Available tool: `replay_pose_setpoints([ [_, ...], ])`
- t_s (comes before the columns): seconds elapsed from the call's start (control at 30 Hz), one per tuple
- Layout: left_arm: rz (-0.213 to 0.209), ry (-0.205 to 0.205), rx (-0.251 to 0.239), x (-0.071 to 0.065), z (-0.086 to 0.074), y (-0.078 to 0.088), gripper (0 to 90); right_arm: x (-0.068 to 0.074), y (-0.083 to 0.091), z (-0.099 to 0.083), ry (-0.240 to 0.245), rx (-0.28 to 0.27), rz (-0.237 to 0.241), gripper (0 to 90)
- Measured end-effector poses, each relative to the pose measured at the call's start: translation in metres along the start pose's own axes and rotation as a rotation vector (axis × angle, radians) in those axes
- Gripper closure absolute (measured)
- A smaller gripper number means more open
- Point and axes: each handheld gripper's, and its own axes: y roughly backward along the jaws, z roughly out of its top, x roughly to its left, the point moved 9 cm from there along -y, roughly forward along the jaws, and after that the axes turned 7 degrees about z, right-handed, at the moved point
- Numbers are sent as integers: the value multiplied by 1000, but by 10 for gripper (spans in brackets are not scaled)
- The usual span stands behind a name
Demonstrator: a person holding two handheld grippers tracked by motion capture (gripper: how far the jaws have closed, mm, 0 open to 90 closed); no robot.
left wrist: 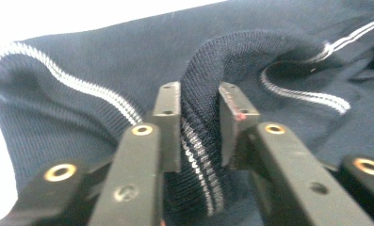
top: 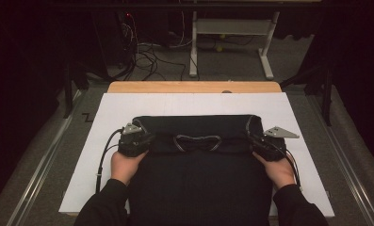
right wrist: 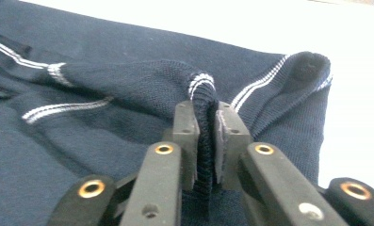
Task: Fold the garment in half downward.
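High view: one dark navy knit garment [top: 199, 174], laid flat on a white sheet [top: 104, 117] over a wooden desk [top: 194, 87], spanning the space between the two tongs. Top part folded toward the person; a striped neck opening [top: 198, 141] lies midway between the tongs.

Left tongs [top: 144, 139]: at the garment's left edge, held by the left hand [top: 126, 165]. Left gripper view: both jaws pressed on a raised ridge of ribbed navy knit with white stripes [left wrist: 199, 122]; clamped on the garment.

Right tongs [top: 260, 141]: at the garment's right edge, held by the right hand [top: 280, 170]. Right gripper view: jaws nearly together, pinching a thin upright fold of striped ribbing [right wrist: 204, 117]; clamped on the garment.

Which part of the garment each ridge belongs to, probably a cuff or hem, cannot be told for sure.

Beyond the tongs: floor with cables [top: 147, 59] and a white frame [top: 231, 28], well apart from the desk.
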Motion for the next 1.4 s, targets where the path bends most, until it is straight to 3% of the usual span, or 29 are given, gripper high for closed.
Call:
replay_pose_setpoints([
  [0.27,-43,-23,-89,-14,3,31,698,21,22,10,79,-74,5,837],
  [0.53,-81,-18,-132,-17,-8,58,697,32,47,5,101,-135,20,836],
  [0.73,-102,-38,-123,-24,-22,73,696,35,65,-6,97,-146,39,836],
  [0.93,-101,-47,-109,-31,-35,84,696,44,82,-19,127,-145,44,835],
  [1.17,-90,-87,-99,-41,-49,95,695,55,92,-31,148,-129,46,836],
  [1.4,-87,-91,-100,-44,-58,105,694,64,100,-39,162,-126,42,836],
])
